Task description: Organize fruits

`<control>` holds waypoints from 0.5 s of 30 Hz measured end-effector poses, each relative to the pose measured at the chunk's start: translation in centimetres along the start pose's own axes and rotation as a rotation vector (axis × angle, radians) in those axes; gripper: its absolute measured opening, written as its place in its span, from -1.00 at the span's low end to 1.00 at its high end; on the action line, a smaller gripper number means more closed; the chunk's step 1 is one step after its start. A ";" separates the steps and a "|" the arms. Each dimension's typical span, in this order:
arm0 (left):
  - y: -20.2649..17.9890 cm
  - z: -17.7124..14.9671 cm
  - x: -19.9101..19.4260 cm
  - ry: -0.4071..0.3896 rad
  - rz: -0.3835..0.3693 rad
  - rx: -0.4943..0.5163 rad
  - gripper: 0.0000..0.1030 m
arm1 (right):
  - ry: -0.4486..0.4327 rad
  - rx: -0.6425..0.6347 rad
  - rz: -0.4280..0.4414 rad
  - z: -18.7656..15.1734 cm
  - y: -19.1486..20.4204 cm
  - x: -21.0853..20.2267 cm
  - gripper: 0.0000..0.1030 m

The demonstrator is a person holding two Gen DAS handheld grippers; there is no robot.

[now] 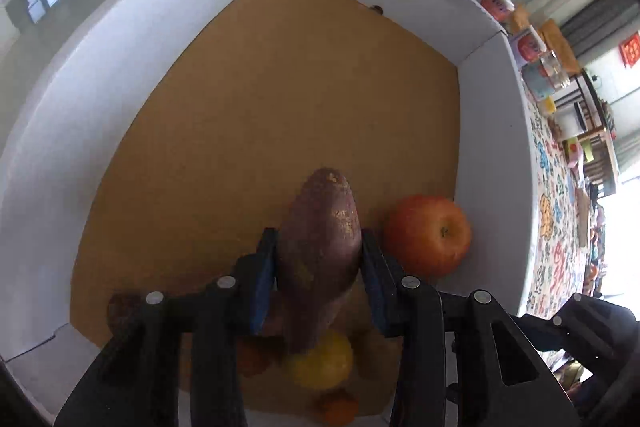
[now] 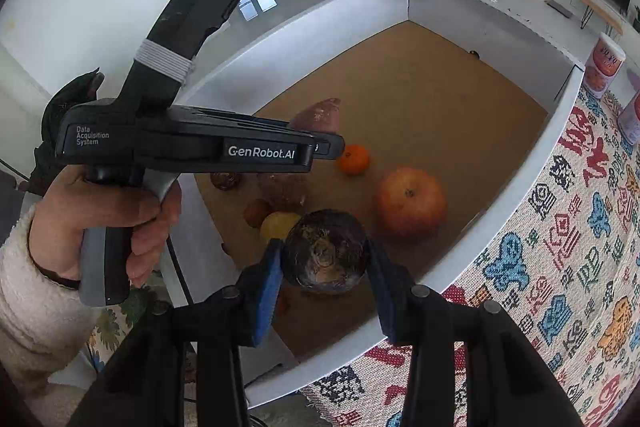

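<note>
Left claw (image 1: 319, 259) clamps rough tapered sweet potato (image 1: 318, 251); right claw (image 2: 326, 267) grips round dark fruit (image 2: 326, 253) (scuffed).

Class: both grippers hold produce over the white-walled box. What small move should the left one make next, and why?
Probably lower the left gripper and set its long purple-brown sweet potato on the bare brown cardboard floor ahead. It is clamped above the piled fruit, close beside the red apple, and the floor ahead lies open.
</note>
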State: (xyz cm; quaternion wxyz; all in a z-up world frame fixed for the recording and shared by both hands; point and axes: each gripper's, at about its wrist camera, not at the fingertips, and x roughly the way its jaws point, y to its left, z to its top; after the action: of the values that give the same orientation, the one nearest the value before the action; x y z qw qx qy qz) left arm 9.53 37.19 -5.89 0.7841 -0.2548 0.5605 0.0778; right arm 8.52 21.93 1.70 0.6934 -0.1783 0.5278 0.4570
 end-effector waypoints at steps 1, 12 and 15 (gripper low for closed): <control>0.1 -0.1 0.0 -0.003 -0.003 -0.005 -0.08 | 0.024 0.000 -0.007 0.1 0.1 0.9 -0.18; -6.1 -6.4 -13.9 -0.547 0.302 0.185 0.77 | -0.114 0.083 -0.056 -2.3 -1.1 -4.8 0.71; -5.9 -9.4 -16.0 -0.582 0.356 0.079 0.83 | -0.141 0.105 -0.135 -3.5 -0.8 -6.9 0.90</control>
State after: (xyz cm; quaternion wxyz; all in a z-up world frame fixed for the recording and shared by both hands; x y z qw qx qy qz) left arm -1.71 30.19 8.40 0.8944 -0.0896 0.3518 0.2613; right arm 7.02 15.84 6.33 0.7664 -0.1442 0.4876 0.3926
